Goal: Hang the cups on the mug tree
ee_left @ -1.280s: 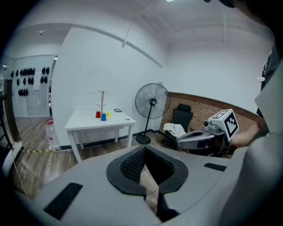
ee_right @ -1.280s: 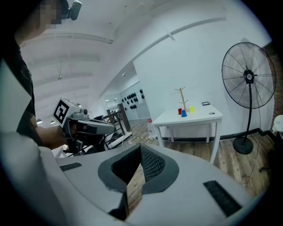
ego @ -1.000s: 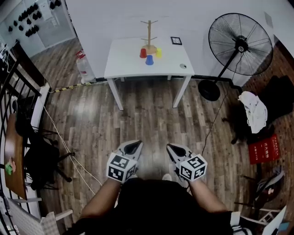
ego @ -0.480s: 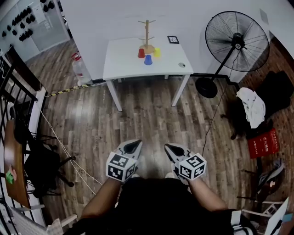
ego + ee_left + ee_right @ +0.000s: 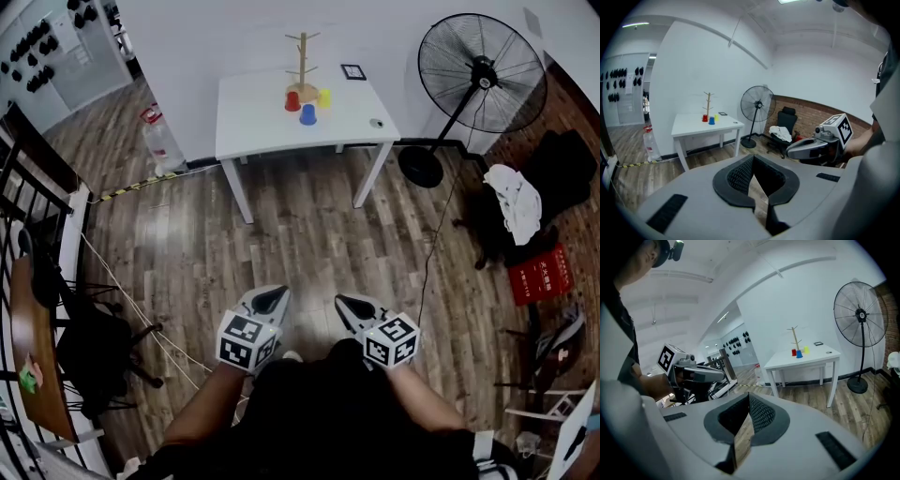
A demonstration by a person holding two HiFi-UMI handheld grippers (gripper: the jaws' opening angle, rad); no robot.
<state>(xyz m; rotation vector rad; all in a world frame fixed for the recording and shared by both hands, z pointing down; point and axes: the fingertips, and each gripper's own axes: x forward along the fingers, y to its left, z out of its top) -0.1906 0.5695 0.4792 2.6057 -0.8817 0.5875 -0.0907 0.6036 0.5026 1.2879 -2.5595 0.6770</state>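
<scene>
Left gripper (image 5: pixel 272 299) and right gripper (image 5: pixel 350 303) both have their fingers pressed together, empty, low over the floor (image 5: pixel 309 234). The red cup (image 5: pixel 292 101), blue cup (image 5: pixel 307 114) and yellow cup (image 5: pixel 323 97) sit well apart from them on the white surface (image 5: pixel 253 117), around the tree (image 5: pixel 302 61).

Open wooden floor (image 5: pixel 309 234) is lying between me and the counter (image 5: pixel 258 117). A fan (image 5: pixel 480 73) is standing at its right, a bottle (image 5: pixel 160 142) at its left. Cups (image 5: pixel 307 114) are crowding the mug tree (image 5: pixel 302 58) foot.

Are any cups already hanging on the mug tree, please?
No, the red cup, blue cup and yellow cup all stand on the table by the mug tree.
</scene>
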